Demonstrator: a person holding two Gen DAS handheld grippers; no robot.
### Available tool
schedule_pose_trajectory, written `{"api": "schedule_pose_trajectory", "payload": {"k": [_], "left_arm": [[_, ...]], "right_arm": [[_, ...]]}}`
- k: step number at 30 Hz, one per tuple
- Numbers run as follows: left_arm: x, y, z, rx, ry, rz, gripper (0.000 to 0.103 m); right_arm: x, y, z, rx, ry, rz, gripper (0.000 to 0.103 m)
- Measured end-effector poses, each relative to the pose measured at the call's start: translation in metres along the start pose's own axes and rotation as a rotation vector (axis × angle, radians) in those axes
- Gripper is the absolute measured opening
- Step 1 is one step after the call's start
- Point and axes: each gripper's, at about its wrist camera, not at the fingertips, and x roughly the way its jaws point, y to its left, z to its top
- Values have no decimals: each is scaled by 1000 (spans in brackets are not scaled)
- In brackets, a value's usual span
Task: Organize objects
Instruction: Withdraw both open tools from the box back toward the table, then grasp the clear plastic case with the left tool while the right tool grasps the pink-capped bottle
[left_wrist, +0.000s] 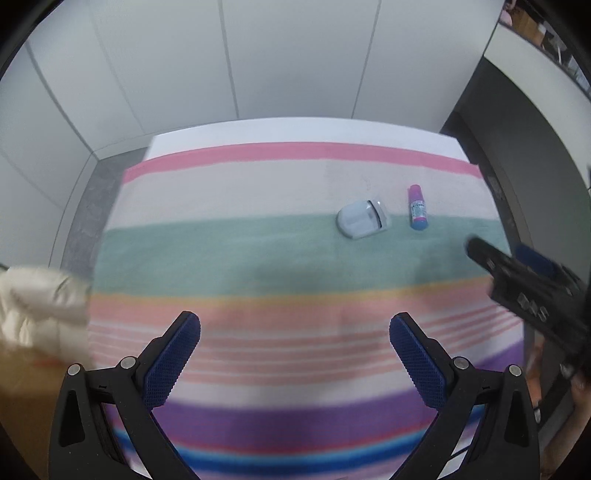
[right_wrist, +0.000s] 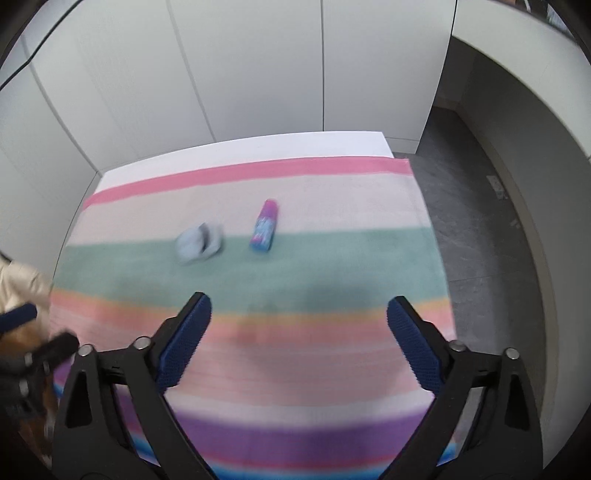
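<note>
both the left gripper (left_wrist: 294, 356) and the right gripper (right_wrist: 299, 339) hang wide and empty above the striped towel (left_wrist: 258, 251), so the small tube (left_wrist: 418, 208) lying near the white curler-like item (left_wrist: 364, 218) may roll away if a finger pushes it.

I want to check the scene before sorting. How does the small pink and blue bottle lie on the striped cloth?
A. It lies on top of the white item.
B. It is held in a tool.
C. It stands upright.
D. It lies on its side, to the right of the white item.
D: the bottle lies flat on the striped cloth, apart from the white item and to its right; both tools are open and hold nothing.
</note>
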Motion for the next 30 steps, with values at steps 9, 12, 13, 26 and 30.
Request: {"api": "schedule_pose_trajectory", "payload": {"k": [9, 12, 13, 26, 30], "left_arm": [[71, -32, 27, 22, 57, -44, 103], [84, -42, 35, 23, 61, -46, 102], [87, -44, 38, 18, 61, -51, 102], [105, -72, 61, -74, 26, 42, 59], [105, -70, 59, -52, 18, 46, 59]], "right_arm": [[95, 27, 38, -107, -6, -12, 58], [92, 27, 40, -134, -25, -12, 27], [91, 24, 39, -126, -25, -19, 19], [59, -30, 9, 8, 2, -13, 19], [53, -28, 8, 6, 1, -16, 19]]}}
